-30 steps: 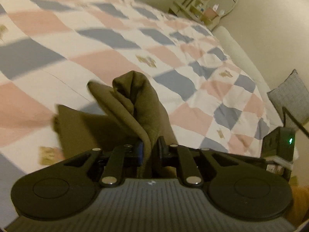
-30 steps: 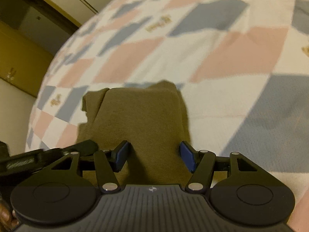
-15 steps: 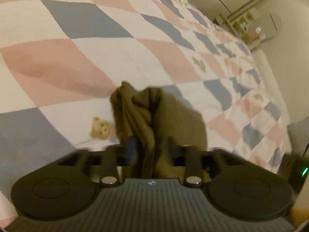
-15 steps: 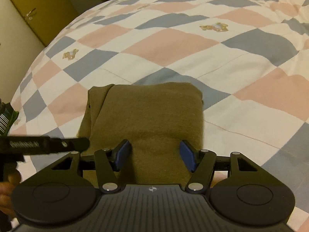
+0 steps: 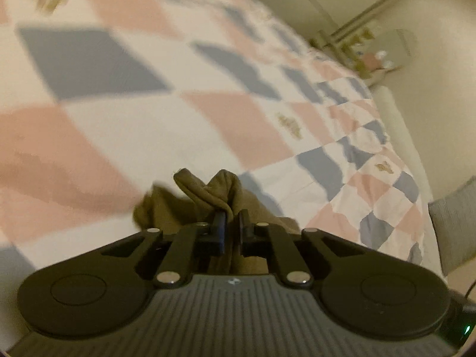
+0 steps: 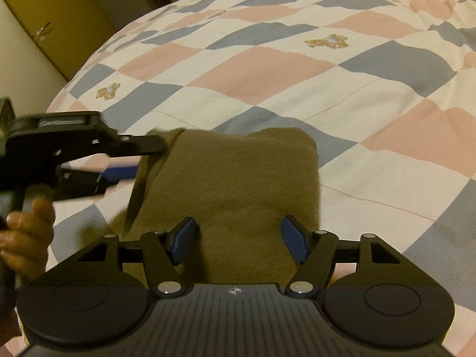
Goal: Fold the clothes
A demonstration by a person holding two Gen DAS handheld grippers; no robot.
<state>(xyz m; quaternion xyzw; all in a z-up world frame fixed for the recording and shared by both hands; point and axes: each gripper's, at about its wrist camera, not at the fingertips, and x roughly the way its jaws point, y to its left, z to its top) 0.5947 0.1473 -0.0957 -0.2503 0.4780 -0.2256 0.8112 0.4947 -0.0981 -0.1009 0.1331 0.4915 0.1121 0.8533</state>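
Where the checked quilt covers the bed, one folded olive garment lies on it. Left hand-held gripper: jaws pressed together, pinching a bunched edge of the garment at its left side. Right hand-held gripper: jaws spread and opening, over the garment's near end, pads not pressing it. Hand: grips the left tool.
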